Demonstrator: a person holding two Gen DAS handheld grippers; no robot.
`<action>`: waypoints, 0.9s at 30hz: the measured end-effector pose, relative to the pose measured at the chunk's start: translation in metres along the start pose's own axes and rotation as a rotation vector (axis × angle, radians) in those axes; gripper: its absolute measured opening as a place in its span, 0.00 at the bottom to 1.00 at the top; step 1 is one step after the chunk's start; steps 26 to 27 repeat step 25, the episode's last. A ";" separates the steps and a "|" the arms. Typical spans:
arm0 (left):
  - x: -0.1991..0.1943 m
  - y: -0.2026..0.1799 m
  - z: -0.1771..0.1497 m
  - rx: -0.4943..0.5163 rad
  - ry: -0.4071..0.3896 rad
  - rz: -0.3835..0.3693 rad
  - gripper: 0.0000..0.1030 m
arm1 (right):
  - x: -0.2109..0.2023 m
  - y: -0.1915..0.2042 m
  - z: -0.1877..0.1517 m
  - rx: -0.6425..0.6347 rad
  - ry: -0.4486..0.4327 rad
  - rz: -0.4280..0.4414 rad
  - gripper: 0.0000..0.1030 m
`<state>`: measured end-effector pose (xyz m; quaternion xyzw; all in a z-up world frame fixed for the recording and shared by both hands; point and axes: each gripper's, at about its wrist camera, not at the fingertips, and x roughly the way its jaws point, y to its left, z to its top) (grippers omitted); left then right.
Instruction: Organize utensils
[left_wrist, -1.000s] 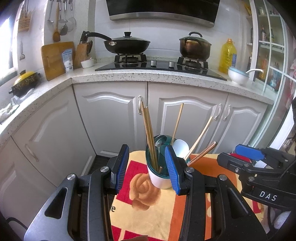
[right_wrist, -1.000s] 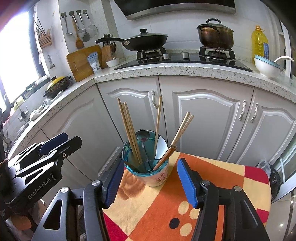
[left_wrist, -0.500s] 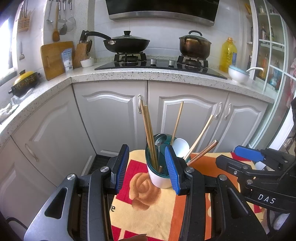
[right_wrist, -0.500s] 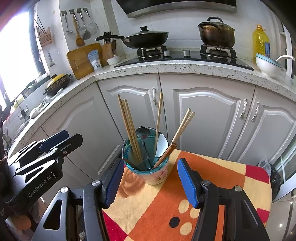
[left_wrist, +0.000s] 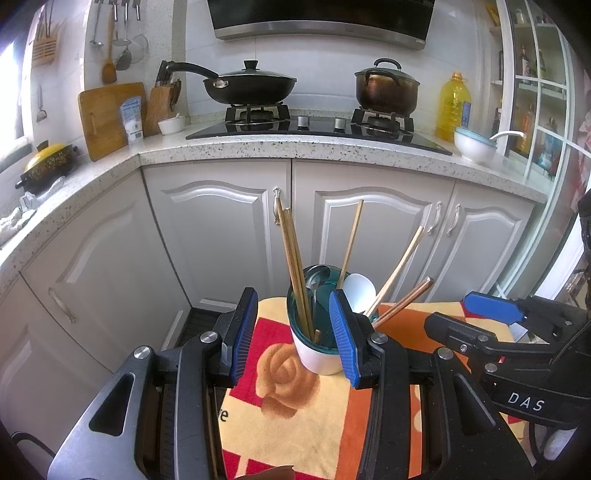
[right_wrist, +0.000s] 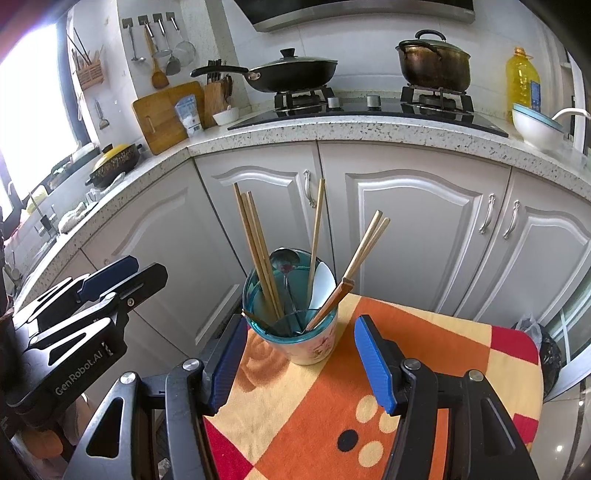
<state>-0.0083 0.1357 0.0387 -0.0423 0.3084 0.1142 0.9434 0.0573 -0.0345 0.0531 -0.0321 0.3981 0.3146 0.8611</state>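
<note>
Chopsticks (right_wrist: 258, 254) and spoons (right_wrist: 320, 286) all stand in the cup (right_wrist: 295, 332); both hand-held grippers, left (left_wrist: 291, 339) and right (right_wrist: 299, 363), spread and empty, task seemingly done

Ahead of me at twelve o'clock, a white cup (right_wrist: 314, 345) with a teal liner stands upright on the patterned cloth (right_wrist: 424, 369). In it, wooden chopsticks (right_wrist: 255, 251) fan from eleven to two o'clock, beside a metal spoon (right_wrist: 282, 264) and a white spoon (left_wrist: 356, 291).
</note>
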 end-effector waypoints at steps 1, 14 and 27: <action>0.000 0.000 0.000 -0.001 0.000 0.000 0.38 | 0.000 0.000 -0.001 0.000 0.001 0.001 0.57; 0.004 -0.002 -0.002 -0.005 0.015 -0.008 0.38 | 0.002 0.001 0.000 -0.002 0.014 0.004 0.57; 0.012 -0.007 -0.004 0.005 0.019 -0.037 0.38 | 0.006 -0.005 -0.004 0.005 0.028 0.001 0.58</action>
